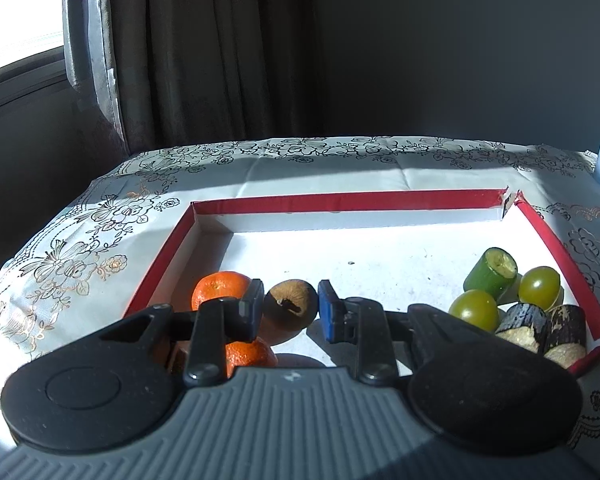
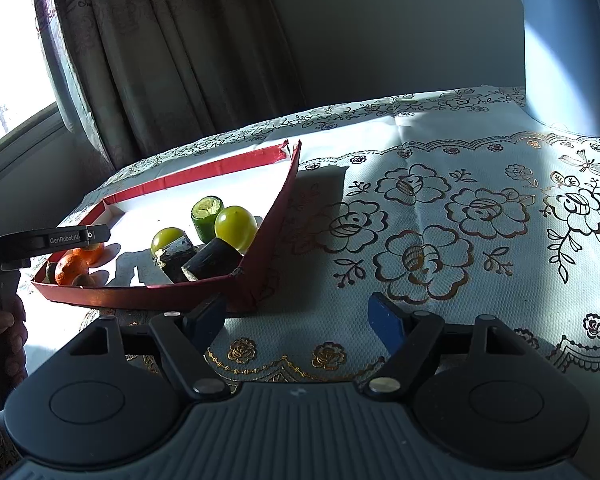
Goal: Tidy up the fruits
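- Surroundings: a shallow red-rimmed tray (image 1: pixel 160 256) with a white floor lies on a floral tablecloth (image 1: pixel 60 264); a curtain (image 1: pixel 204 52) hangs behind the table, beside a window (image 1: pixel 16 12) at far left.
- Left group in the tray: 2 oranges, the farther orange (image 1: pixel 216 290) and the nearer orange (image 1: pixel 248 354), lie just beside a brown kiwi (image 1: pixel 290 308). The left gripper's (image 1: pixel 288 308) own finger and linkage cover part of both oranges.
- Right group, well apart from the left: a cut cucumber piece (image 1: pixel 490 274), 2 green tomatoes (image 1: pixel 474 309) (image 1: pixel 539 287) and 2 dark-skinned eggplant pieces (image 1: pixel 524 326) (image 1: pixel 566 334), packed into the near right corner.
- Tool state: the left gripper's fingers (image 1: pixel 328 314) stand apart on either side of the kiwi, with a visible gap on the blue-pad side. The right gripper (image 2: pixel 300 320) is spread wide with nothing between its fingers, over bare cloth outside the tray's near corner.
- View differences: only the right wrist view shows the blue-grey electric kettle (image 2: pixel 564 48) in full at the table's far edge, the left gripper from the side, and the person's hand (image 2: pixel 10 340) at the left margin. Only the left wrist view shows the kiwi between the fingers.
- Orientation: the kiwi's long axis cannot be told; its stem scar faces the camera. The cucumber piece leans with its cut face turned up, toward the camera.
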### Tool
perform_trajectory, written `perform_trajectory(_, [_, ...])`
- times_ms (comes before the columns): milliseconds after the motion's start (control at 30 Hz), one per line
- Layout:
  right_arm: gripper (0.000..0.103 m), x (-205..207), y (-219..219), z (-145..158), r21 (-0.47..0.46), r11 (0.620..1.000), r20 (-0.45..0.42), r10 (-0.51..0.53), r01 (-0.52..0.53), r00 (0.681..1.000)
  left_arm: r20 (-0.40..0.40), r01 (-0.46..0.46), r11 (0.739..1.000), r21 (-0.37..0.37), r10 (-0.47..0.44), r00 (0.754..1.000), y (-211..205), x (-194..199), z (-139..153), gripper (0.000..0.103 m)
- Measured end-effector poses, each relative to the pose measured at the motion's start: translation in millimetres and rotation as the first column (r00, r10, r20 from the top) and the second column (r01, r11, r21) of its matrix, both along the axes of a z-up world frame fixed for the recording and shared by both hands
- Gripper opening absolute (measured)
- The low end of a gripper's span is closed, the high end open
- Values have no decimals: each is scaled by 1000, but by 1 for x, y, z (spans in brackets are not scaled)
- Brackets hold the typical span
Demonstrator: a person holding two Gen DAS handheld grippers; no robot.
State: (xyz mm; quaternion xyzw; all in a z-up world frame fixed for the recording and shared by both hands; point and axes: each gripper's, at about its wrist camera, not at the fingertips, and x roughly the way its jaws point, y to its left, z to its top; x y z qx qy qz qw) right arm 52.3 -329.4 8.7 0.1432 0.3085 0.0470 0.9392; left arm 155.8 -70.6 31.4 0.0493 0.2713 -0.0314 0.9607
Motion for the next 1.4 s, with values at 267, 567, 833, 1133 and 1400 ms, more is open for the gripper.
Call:
perform_trajectory(267, [79, 0, 0, 0, 1, 1000, 0, 0, 0, 1000, 0, 9, 1000, -3, -9, 1000, 1, 0, -6, 27])
perform_trajectory(567, [79, 0, -1, 0, 8, 1000, 1, 1, -1, 1000, 135, -14, 1000, 12, 12, 991, -2, -22, 8, 98])
perform_trajectory(833, [80, 0, -1, 0, 6, 1000, 1, 1, -1, 1000, 228, -30, 998, -58, 42, 973, 8, -61, 36, 103])
perform_trajectory(1133, [80, 0, -1, 0, 6, 1000, 1, 1, -1, 1000, 191, -70, 987, -145, 98, 977, 28, -95, 54, 103])
perform_trajectory(1400, [80, -1, -1, 0, 7, 1000, 2, -6, 6, 1000, 157, -104, 988, -112, 120, 980, 37, -110, 48, 103])
